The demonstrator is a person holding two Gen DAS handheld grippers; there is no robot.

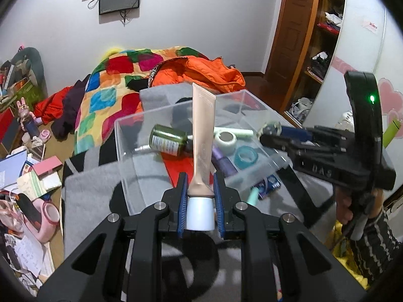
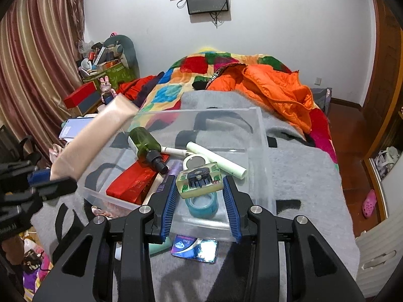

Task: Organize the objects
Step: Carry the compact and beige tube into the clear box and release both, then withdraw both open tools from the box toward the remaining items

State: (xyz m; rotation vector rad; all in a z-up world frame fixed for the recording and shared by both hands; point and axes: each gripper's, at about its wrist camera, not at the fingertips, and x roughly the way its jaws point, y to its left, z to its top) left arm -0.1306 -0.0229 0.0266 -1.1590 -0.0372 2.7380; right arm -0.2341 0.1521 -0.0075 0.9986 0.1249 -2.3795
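My left gripper is shut on a beige cosmetic tube with a white cap, held upright over the near edge of the clear plastic box. The tube also shows in the right wrist view. My right gripper is shut on a clear resin block with a dark comb-like piece inside, held above the box. In the box lie a green bottle, a red box, a teal tape ring, a white tape roll and a pale green tube.
The box stands on a grey blanket on the bed. A blue shiny packet and a mint object lie in front of the box. An orange jacket and patchwork quilt lie behind. Cluttered floor at left.
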